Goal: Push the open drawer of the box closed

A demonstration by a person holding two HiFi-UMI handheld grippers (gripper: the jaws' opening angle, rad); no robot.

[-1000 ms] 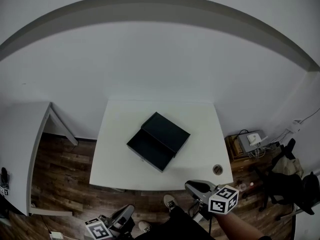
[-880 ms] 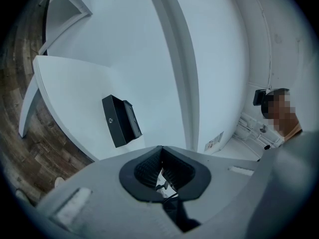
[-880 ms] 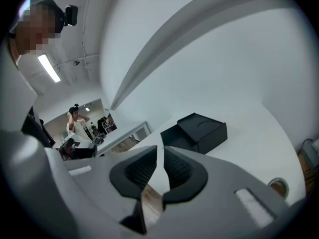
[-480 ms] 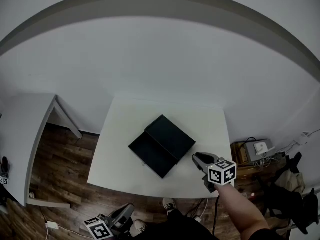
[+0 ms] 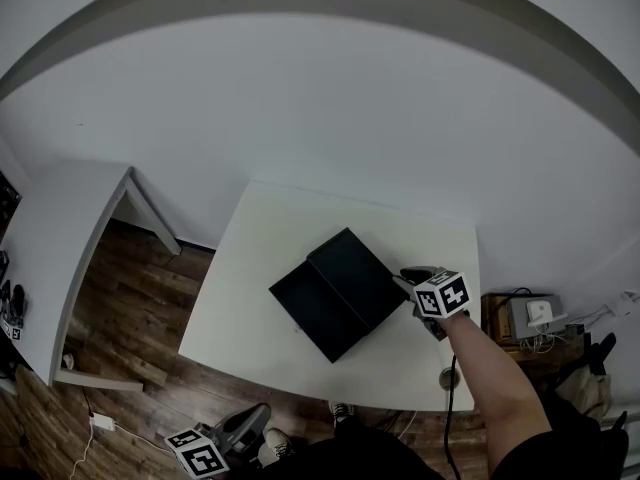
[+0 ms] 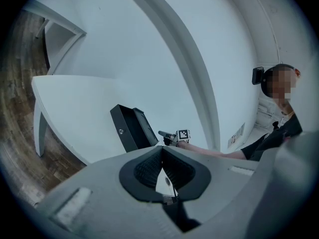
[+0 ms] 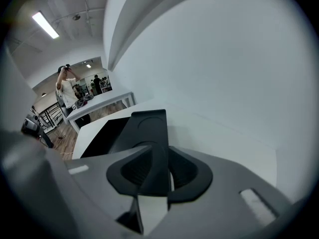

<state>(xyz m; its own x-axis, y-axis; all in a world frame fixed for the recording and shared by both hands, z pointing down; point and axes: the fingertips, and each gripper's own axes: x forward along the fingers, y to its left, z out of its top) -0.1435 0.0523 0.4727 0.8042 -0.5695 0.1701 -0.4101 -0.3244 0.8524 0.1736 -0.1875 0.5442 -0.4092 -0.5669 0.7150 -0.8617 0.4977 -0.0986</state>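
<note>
A black box [image 5: 357, 273] lies slantwise on the white table [image 5: 260, 238], its drawer [image 5: 308, 310] pulled out toward the near left. My right gripper [image 5: 408, 276] is at the box's right corner, jaws opening. In the right gripper view the box's lid [image 7: 148, 122] runs into the gap between the pads of that gripper [image 7: 162, 171], and the open drawer [image 7: 102, 136] shows at the left. I cannot tell if the pads touch it. My left gripper [image 5: 245, 426] hangs low, below the table's near edge. The left gripper view shows it [image 6: 163, 171] shut and empty, far from the box [image 6: 130, 128].
A second white table [image 5: 50, 258] stands at the left over the wood floor. A round hole [image 5: 447, 378] sits near the main table's near right corner. A low cabinet with a device and cables [image 5: 530, 316] stands on the floor at the right. A person [image 7: 65, 91] stands far off.
My right gripper has come up from below the table's near edge and moved forward over the table to the box's right corner. The left gripper has stayed low.
</note>
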